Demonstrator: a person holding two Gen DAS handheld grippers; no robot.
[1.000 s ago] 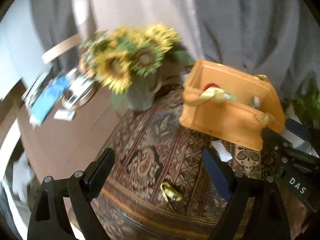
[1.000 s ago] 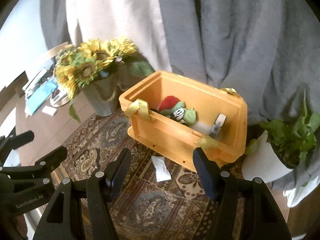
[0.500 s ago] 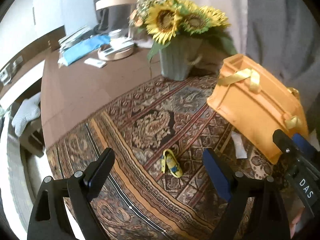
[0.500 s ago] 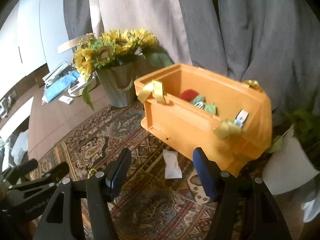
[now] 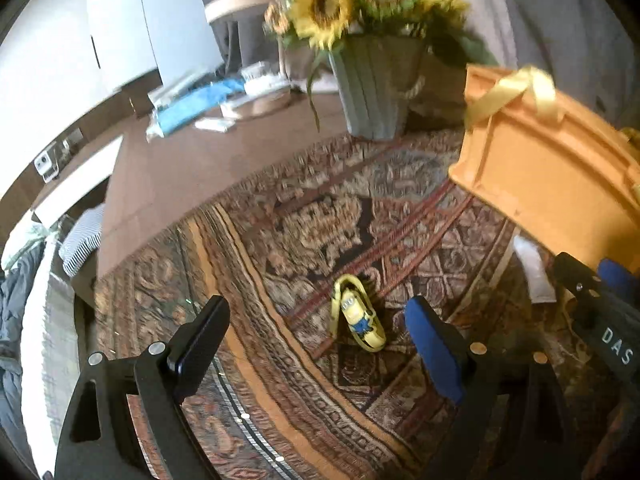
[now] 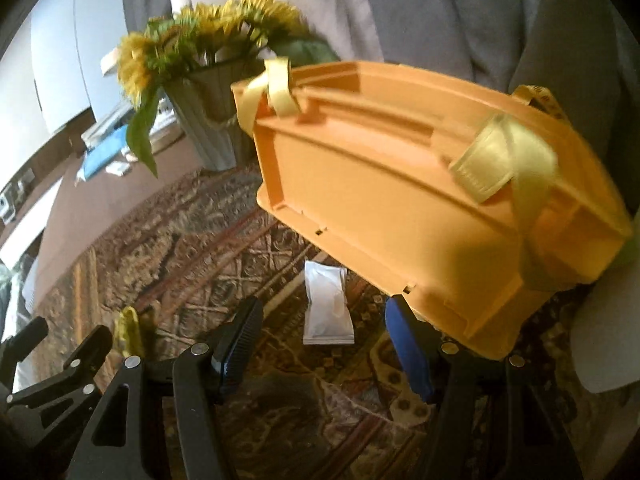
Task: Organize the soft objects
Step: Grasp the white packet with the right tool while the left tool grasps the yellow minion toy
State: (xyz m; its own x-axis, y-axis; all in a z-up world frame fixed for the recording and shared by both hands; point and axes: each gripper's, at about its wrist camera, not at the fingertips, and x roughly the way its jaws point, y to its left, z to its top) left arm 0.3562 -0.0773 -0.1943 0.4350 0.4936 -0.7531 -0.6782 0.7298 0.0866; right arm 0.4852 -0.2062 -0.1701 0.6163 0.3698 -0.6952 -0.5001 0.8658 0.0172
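A small yellow and blue minion toy [image 5: 360, 316] lies on the patterned cloth [image 5: 280, 240], just ahead of my open, empty left gripper [image 5: 316, 332]. It shows blurred in the right wrist view [image 6: 130, 330]. A white soft packet [image 6: 327, 307] lies on the cloth in front of the orange bin [image 6: 420, 208], between the tips of my open, empty right gripper [image 6: 324, 340]. The bin [image 5: 552, 184] has yellow ribbon handles; its inside is hidden now. The packet's edge shows in the left wrist view [image 5: 534, 268].
A grey vase of sunflowers [image 5: 376, 84] stands behind the cloth, left of the bin. Blue and white items [image 5: 200, 100] lie at the far end of the brown table [image 5: 168, 176]. A white pot [image 6: 604, 340] stands right of the bin. Grey curtains hang behind.
Both grippers have dropped lower and come closer to the cloth. The minion toy and the white packet now sit nearer the fingertips. The bin's inside has gone out of sight.
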